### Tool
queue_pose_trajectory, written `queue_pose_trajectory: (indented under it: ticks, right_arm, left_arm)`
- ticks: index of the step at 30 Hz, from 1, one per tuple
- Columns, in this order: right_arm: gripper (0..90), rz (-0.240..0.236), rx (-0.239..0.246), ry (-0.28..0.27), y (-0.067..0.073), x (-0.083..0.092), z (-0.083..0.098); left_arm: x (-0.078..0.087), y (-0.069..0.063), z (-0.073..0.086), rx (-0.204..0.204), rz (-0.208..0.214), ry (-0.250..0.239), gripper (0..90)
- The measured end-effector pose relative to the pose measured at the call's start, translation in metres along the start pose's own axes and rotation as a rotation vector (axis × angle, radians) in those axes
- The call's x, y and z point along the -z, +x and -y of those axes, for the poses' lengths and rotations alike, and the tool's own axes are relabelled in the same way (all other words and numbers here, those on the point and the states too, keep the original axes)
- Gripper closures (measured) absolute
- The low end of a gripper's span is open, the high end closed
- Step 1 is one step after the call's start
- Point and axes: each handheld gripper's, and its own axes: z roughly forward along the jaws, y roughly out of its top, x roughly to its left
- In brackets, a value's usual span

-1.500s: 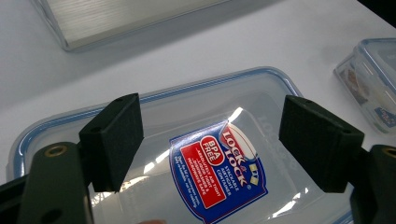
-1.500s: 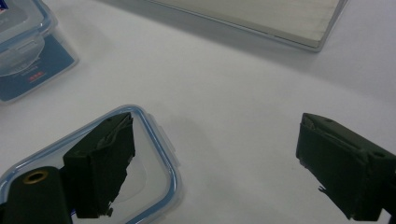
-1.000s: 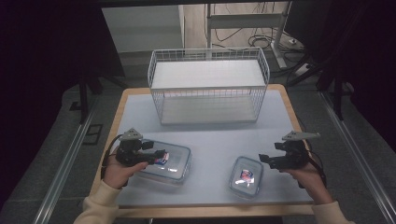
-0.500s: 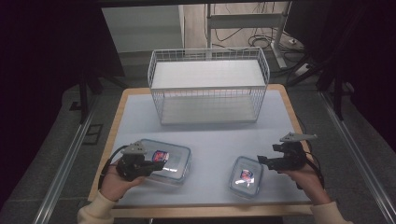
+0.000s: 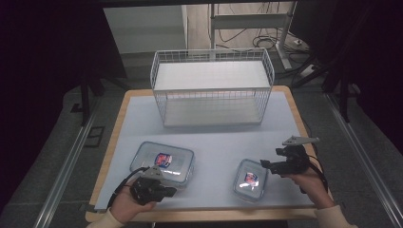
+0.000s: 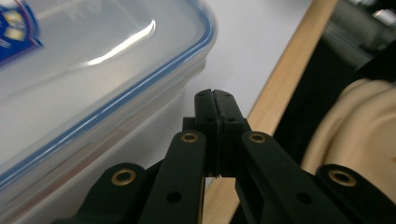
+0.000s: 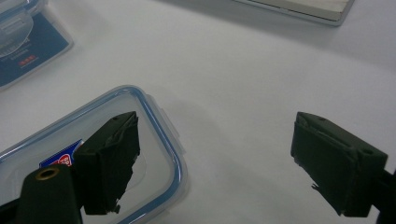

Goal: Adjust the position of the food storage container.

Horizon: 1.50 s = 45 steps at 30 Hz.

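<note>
The wire basket (image 5: 212,88) blocks the table's (image 5: 290,118) far middle, toward 12 o'clock. In front of it a bare strip runs from 9 to 3 o'clock. The large lidded container (image 5: 163,162) fills the near-left, at 7 o'clock; the small container (image 5: 250,179) sits at 5 o'clock. An open lane lies between them, and bare surface lies along the right edge.

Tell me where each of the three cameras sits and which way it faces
High view: above the person's side, looking forward and down at the table; both hands show.
Left gripper view: on the left gripper, jaws closed beside the large container; a sleeve shows.
Right gripper view: on the right gripper, jaws apart over the small container.
All views show a container.
</note>
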Motion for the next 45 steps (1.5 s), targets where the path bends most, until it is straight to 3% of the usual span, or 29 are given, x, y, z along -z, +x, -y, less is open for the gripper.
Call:
queue_pose_trajectory:
  ticks: [9, 14, 22, 38, 43, 45]
  right_arm:
    - [15.0, -0.001, -0.005, 0.004, -0.001, -0.002, 0.001]
    - [15.0, 0.003, -0.003, 0.011, -0.001, -0.004, 0.003]
    - [14.9, 0.005, -0.001, 0.009, -0.001, -0.004, 0.003]
    - [14.9, 0.011, -0.004, 0.012, -0.003, -0.003, 0.004]
    - [14.9, 0.008, -0.007, 0.017, -0.001, -0.005, 0.004]
    - [14.9, 0.008, -0.006, 0.017, -0.001, -0.005, 0.004]
  left_arm:
    - [-0.009, 0.002, -0.003, 0.004, -0.049, 0.012, 90.0]
    - [-0.016, 0.003, -0.006, -0.002, -0.050, 0.027, 90.0]
    - [-0.022, 0.005, -0.015, 0.012, -0.068, -0.005, 90.0]
    - [-0.048, 0.019, -0.046, 0.056, -0.105, -0.023, 90.0]
    - [-0.049, 0.019, -0.047, 0.055, -0.108, -0.031, 90.0]
    - [-0.040, 0.016, -0.043, 0.057, -0.102, -0.051, 90.0]
